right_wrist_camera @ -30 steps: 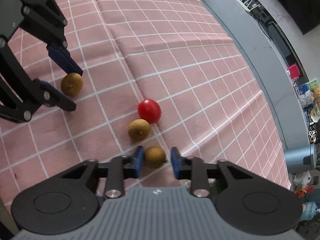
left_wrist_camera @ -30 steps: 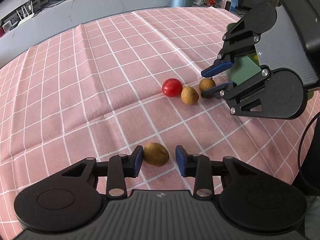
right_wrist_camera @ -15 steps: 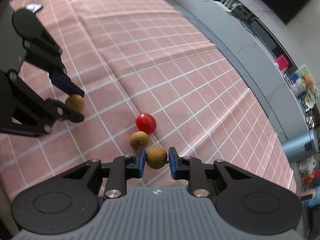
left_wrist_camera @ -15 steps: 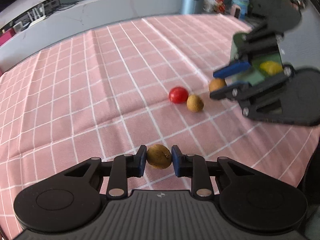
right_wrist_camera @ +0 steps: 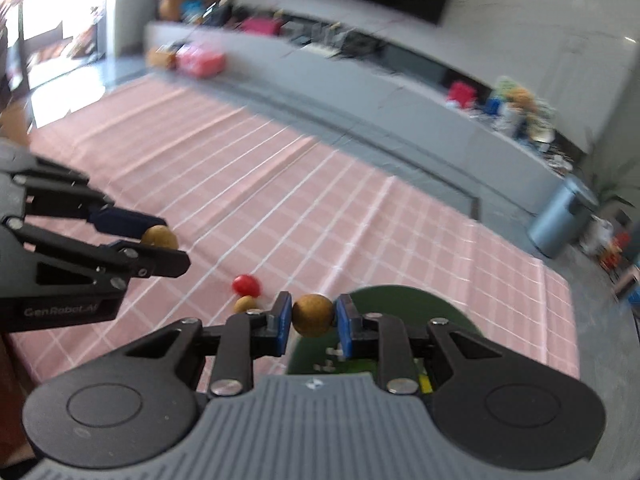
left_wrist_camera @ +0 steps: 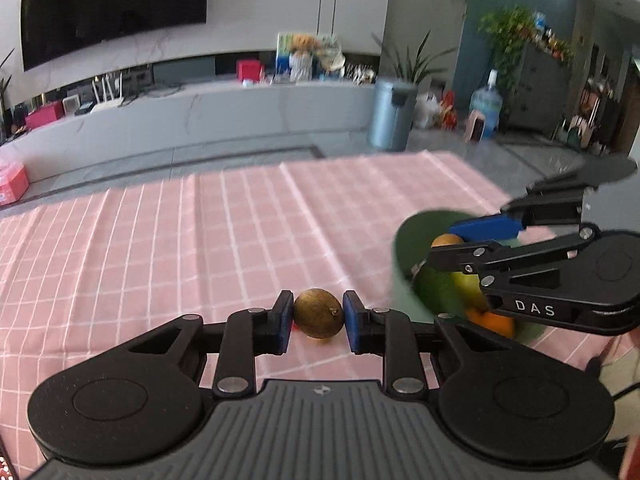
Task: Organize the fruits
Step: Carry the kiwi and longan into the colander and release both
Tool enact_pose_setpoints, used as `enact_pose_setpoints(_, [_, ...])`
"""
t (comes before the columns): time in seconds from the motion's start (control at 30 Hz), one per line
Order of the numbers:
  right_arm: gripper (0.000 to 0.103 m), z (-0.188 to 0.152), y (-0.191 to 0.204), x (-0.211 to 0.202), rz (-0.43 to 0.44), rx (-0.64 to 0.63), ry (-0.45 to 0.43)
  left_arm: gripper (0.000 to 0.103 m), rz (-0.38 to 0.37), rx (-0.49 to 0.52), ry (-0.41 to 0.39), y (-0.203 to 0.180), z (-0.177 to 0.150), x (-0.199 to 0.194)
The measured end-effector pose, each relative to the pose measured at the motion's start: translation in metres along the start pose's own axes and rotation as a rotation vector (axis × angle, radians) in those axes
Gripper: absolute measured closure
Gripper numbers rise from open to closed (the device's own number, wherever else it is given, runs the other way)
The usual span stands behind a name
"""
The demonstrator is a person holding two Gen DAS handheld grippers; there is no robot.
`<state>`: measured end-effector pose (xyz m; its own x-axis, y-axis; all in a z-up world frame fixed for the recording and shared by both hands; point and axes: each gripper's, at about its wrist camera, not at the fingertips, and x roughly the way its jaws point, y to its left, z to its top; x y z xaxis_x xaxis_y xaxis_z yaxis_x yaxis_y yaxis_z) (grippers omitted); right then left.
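Fruit is in transit in both sets of tongs. Our left tongs (left_wrist_camera: 318, 322) are clamped on a brown longan (left_wrist_camera: 319, 313), lower centre of the left wrist view, lifted clear of the pink checked cloth on the table (left_wrist_camera: 200, 240). Our right tongs (right_wrist_camera: 313, 322) grip a second longan (right_wrist_camera: 312, 315), lower centre of the right wrist view, and hang at the rim of the green bowl (right_wrist_camera: 440, 304).

We judge the step in hand to be the carry to the bowl. The next move calls for setting the right longan over the bowl's opening and parting the jaws low, so it settles among the fruit inside; the left tongs then need to travel toward the right of the frame to reach the bowl (left_wrist_camera: 404, 248).

A red tomato (right_wrist_camera: 245, 284) and a third longan (right_wrist_camera: 245, 304) lie on the cloth at centre left of the right wrist view, touching or nearly so.

Motion blur softens both views. The bowl's contents are half hidden behind the right tongs (left_wrist_camera: 452, 246); green, yellow and orange pieces show, perhaps citrus, though we cannot name them.
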<state>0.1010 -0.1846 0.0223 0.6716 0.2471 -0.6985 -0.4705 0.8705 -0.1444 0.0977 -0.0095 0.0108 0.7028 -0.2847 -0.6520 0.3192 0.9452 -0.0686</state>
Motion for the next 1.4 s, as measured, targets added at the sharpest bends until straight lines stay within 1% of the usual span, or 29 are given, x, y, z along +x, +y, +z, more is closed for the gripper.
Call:
enact_pose_setpoints(0.2, [0.083, -0.019, -0.028, -0.035, -0.073, 0.212, -0.1, 0.074, -0.043, -0.022, -0.068, -0.022, 0.011, -0.012])
enact_pose_setpoints(0.37, [0.083, -0.038, -0.04, -0.053, -0.135, 0.314, -0.169, 0.074, -0.088, -0.018, -0.106, -0.037, 0.018, -0.008])
enact_pose_setpoints(0.47, [0.083, -0.052, -0.049, -0.058, -0.156, 0.393, -0.201, 0.074, -0.121, -0.014, -0.11, -0.047, 0.017, 0.0])
enact_pose_setpoints(0.57, [0.083, -0.065, -0.056, -0.058, -0.169, 0.451, -0.215, 0.074, -0.148, -0.004, -0.097, -0.056, 0.017, 0.014])
enact_pose_setpoints(0.7, [0.083, -0.079, -0.065, -0.049, -0.192, 0.475, -0.2, 0.074, -0.201, -0.019, -0.058, -0.063, 0.019, 0.038])
enact_pose_setpoints(0.73, [0.083, -0.082, -0.069, -0.045, -0.188, 0.481, -0.194, 0.074, -0.203, -0.017, -0.048, -0.066, 0.018, 0.043])
enact_pose_setpoints(0.9, [0.083, -0.094, -0.082, -0.022, -0.151, 0.518, -0.163, 0.073, -0.212, 0.045, 0.005, -0.08, 0.015, 0.069])
enact_pose_setpoints(1.03, [0.083, -0.101, -0.091, 0.001, -0.145, 0.516, -0.125, 0.073, -0.216, 0.084, 0.042, -0.088, 0.013, 0.087])
enact_pose_setpoints(1.13, [0.083, -0.111, -0.094, 0.008, -0.129, 0.523, -0.107, 0.074, -0.233, 0.118, 0.07, -0.091, 0.01, 0.095])
enact_pose_setpoints(1.3, [0.083, -0.116, -0.101, 0.016, -0.117, 0.532, -0.09, 0.073, -0.241, 0.181, 0.098, -0.098, 0.009, 0.107])
enact_pose_setpoints(1.4, [0.083, -0.119, -0.104, 0.018, -0.107, 0.541, -0.094, 0.073, -0.247, 0.205, 0.116, -0.102, 0.008, 0.112])
